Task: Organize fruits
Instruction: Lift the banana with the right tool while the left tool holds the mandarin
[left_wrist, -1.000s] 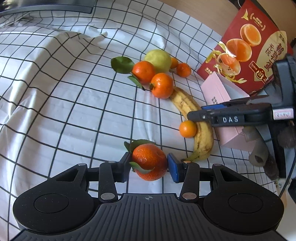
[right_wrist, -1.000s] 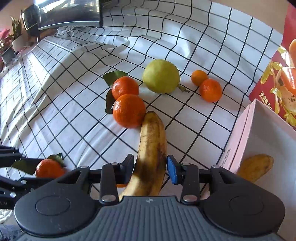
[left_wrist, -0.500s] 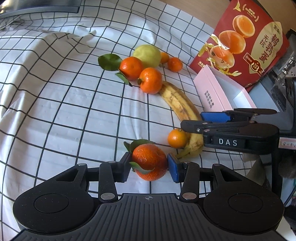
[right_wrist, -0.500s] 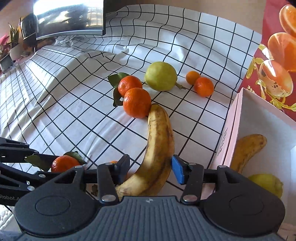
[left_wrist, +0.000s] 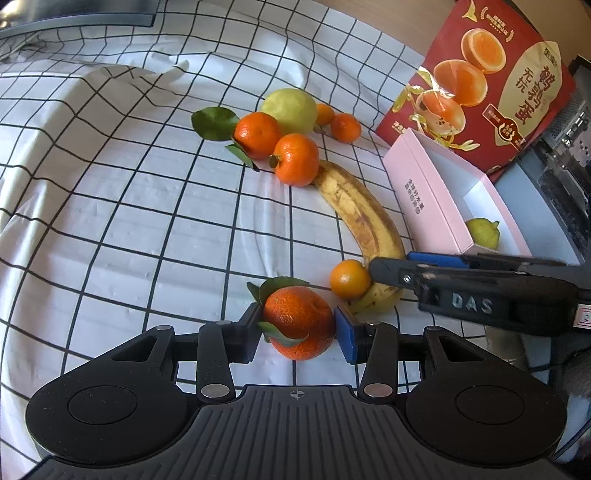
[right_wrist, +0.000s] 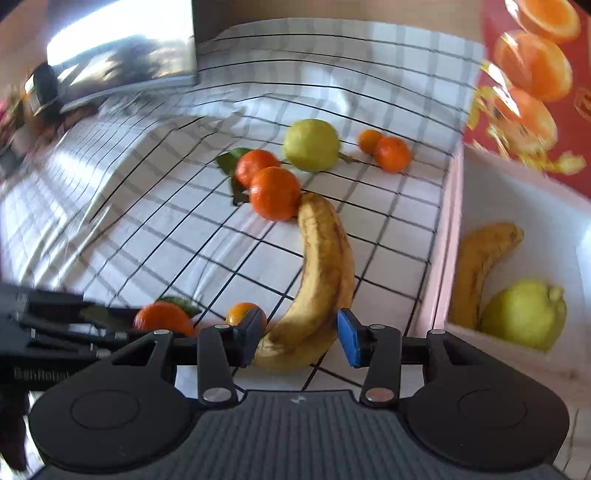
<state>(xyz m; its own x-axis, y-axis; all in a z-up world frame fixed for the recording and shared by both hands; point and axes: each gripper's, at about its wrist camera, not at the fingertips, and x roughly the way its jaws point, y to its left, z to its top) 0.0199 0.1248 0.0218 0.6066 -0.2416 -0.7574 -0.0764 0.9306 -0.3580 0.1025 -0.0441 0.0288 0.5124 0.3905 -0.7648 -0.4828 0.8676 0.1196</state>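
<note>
My left gripper (left_wrist: 298, 332) is shut on a leafy mandarin (left_wrist: 298, 320), just above the checked cloth. My right gripper (right_wrist: 299, 339) is open, its fingers on either side of the near end of a spotted banana (right_wrist: 321, 273) that lies on the cloth; it also shows in the left wrist view (left_wrist: 362, 221). A small orange (left_wrist: 349, 277) touches the banana's end. Two mandarins (left_wrist: 295, 158), a green lemon (left_wrist: 290, 110) and two small oranges (left_wrist: 345, 127) lie further back. The pink box (right_wrist: 517, 206) holds a banana (right_wrist: 480, 266) and a lemon (right_wrist: 524, 314).
A red carton with egg pictures (left_wrist: 487, 81) stands behind the pink box (left_wrist: 424, 195). The checked cloth (left_wrist: 129, 221) has folds at the far left. Dark equipment (left_wrist: 565, 173) is at the right edge.
The right gripper has drawn back along the banana to its near end and its jaws have spread wider. The left gripper still holds the mandarin and has shifted little.
</note>
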